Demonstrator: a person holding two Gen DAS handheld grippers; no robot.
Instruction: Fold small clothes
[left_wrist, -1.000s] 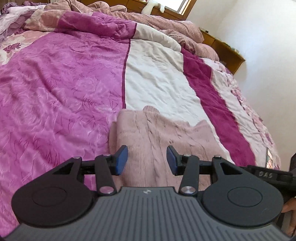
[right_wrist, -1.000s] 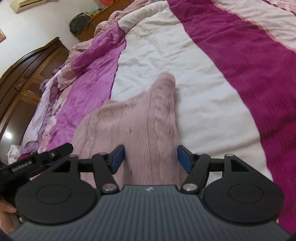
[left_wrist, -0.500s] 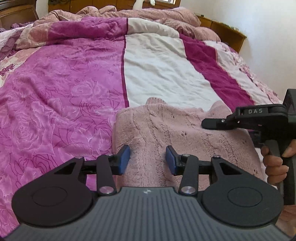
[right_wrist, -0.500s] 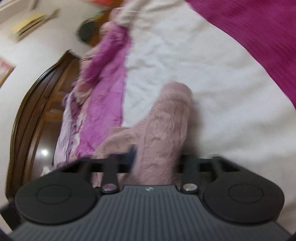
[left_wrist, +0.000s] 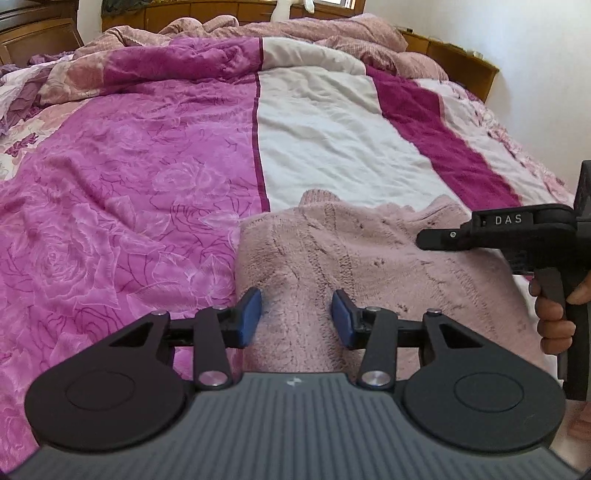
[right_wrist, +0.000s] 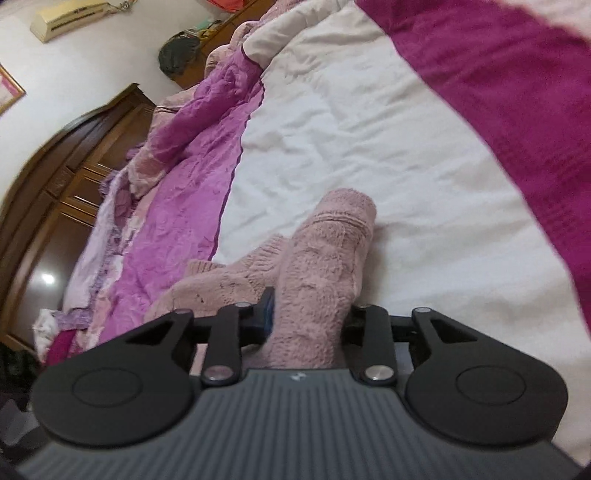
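A small fuzzy pink knit sweater (left_wrist: 354, 258) lies on the bed near its front edge. My left gripper (left_wrist: 296, 318) is open, its blue pads either side of the sweater's near left part, just above the fabric. My right gripper (right_wrist: 308, 314) is shut on the sweater's sleeve (right_wrist: 325, 258) and holds it bunched and raised off the white stripe. The right gripper also shows in the left wrist view (left_wrist: 517, 232), over the sweater's right side, with a hand on its handle.
The bed carries a quilt (left_wrist: 129, 184) striped pink floral, white and magenta. Crumpled bedding (left_wrist: 221, 44) is heaped at the far end by a wooden headboard. A dark wooden wardrobe (right_wrist: 55, 177) stands beyond the bed's left side. A white wall is on the right.
My right gripper has closed on the sleeve and lifted it, tilting as it moved. My left gripper has stayed open over the sweater's near left part and tipped up a little.
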